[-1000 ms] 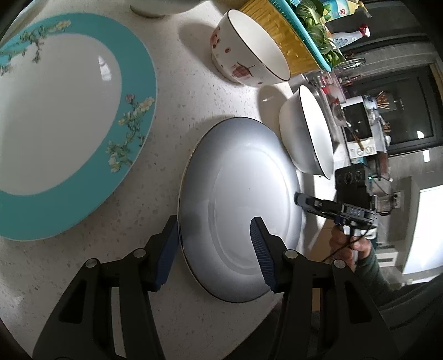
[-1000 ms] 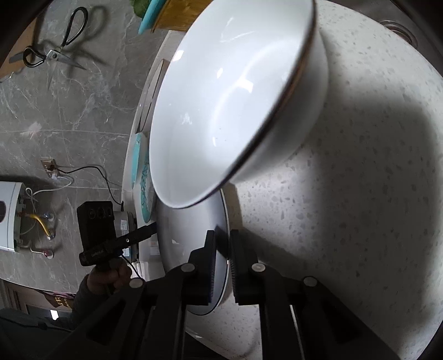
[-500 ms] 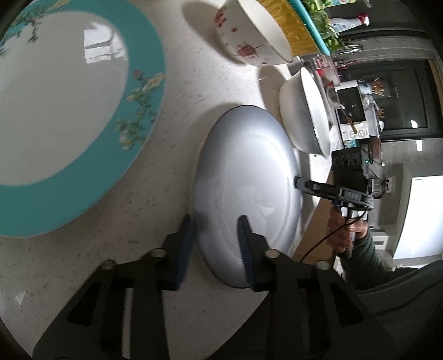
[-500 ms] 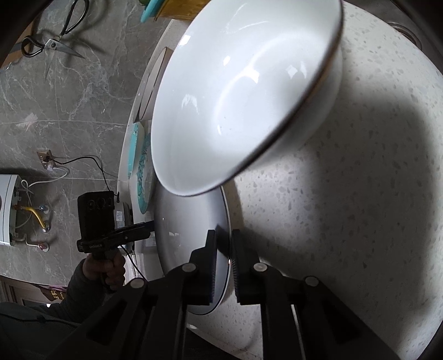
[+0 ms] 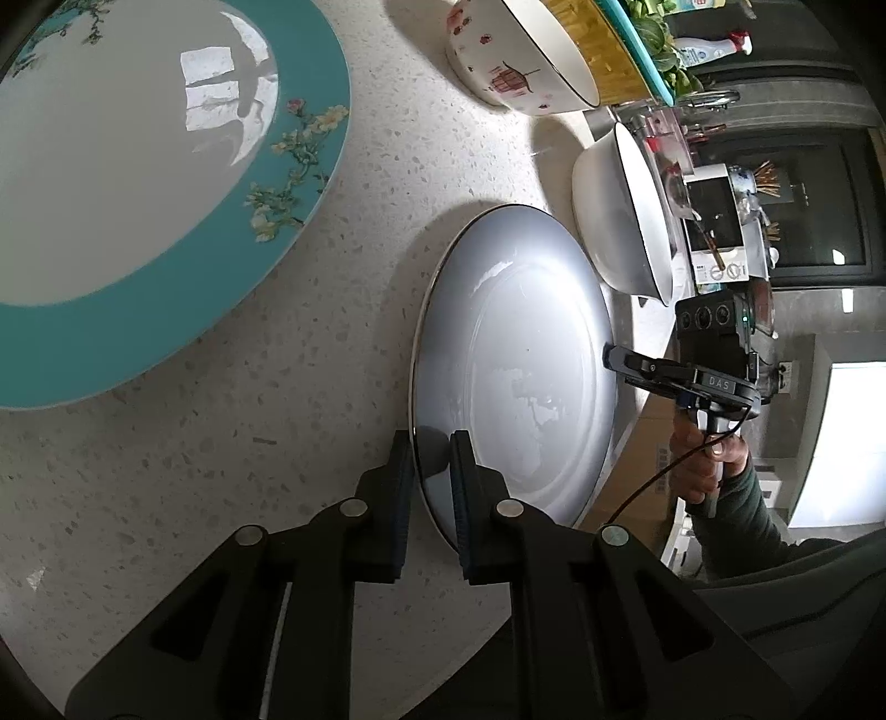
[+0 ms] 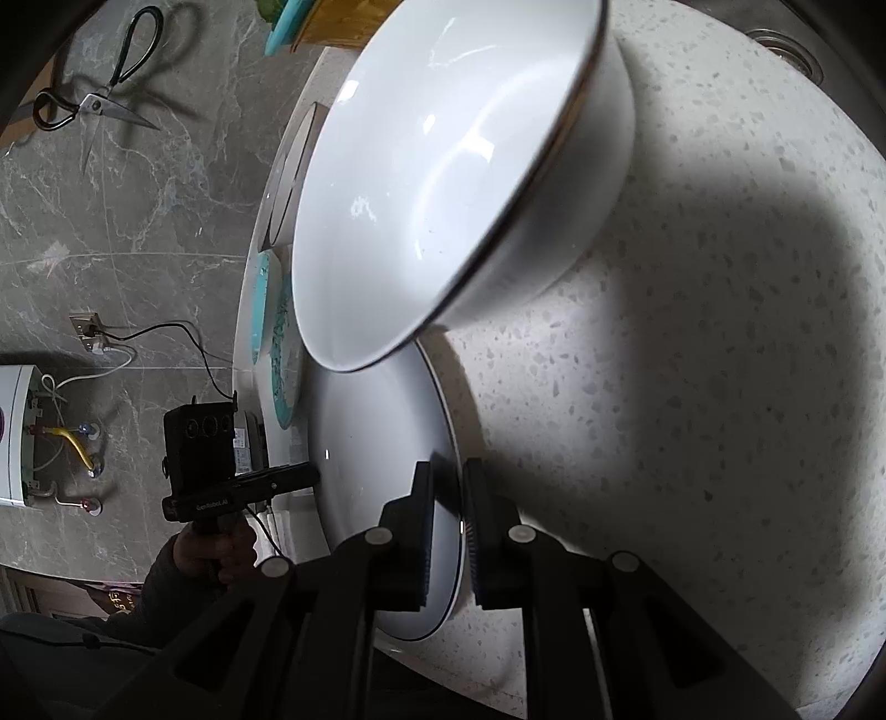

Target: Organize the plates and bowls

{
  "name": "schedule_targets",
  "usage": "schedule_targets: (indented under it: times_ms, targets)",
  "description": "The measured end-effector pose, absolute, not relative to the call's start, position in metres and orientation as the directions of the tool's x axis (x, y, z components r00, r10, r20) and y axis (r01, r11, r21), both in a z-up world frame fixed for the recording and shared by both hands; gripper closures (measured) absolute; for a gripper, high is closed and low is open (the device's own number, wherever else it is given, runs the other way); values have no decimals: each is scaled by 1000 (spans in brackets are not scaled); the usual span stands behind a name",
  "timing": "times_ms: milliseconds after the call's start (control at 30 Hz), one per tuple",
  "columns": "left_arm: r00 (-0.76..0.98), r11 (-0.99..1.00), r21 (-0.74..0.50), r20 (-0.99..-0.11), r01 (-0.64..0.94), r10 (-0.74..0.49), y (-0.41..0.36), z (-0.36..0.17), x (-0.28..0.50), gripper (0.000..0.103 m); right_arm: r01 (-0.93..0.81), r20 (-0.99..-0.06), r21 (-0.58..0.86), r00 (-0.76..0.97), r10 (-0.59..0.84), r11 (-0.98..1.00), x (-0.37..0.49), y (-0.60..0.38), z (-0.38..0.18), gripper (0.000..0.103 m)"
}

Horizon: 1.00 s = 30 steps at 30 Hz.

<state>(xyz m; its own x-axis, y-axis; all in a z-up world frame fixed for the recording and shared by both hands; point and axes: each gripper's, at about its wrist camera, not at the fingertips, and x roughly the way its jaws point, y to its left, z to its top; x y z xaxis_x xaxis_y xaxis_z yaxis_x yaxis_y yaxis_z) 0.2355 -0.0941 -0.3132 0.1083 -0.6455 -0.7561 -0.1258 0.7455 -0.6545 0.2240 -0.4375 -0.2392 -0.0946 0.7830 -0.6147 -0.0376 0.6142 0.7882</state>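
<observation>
A pale grey-white plate (image 5: 515, 343) with a thin dark rim lies on the speckled counter (image 5: 221, 443). My left gripper (image 5: 432, 443) straddles its near rim, one pad under and one over it, and the jaws are closing onto it. My right gripper (image 6: 446, 471) is shut on the opposite rim of the same plate (image 6: 376, 443). Each gripper shows in the other's view: the right gripper (image 5: 614, 354) at the plate's far edge, the left gripper (image 6: 310, 475) likewise. A white bowl (image 6: 443, 183) stands just beyond the plate.
A large teal-rimmed floral plate (image 5: 138, 194) lies to the left. A bowl with red motifs (image 5: 515, 61) and a yellow-and-teal basket (image 5: 603, 50) stand at the back. The white bowl (image 5: 620, 232) is near the counter's edge. Scissors (image 6: 94, 105) hang on the wall.
My left gripper's jaws went from wide open around the plate's near rim to closed on it. The right gripper kept its hold on the far rim.
</observation>
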Motion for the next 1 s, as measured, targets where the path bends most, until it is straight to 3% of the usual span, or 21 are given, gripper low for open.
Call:
schedule_targets:
  times_ms: [400, 1000]
  targets:
    - [132, 736, -666, -746, -122, -653, -90, -302, 236, 93, 13, -590, 804, -111, 800, 595, 218, -438, -240, 90]
    - [264, 729, -650, -757, -214, -597, -63, -278, 173, 92, -129, -569, 822, -171, 804, 554, 210, -386, -197, 91]
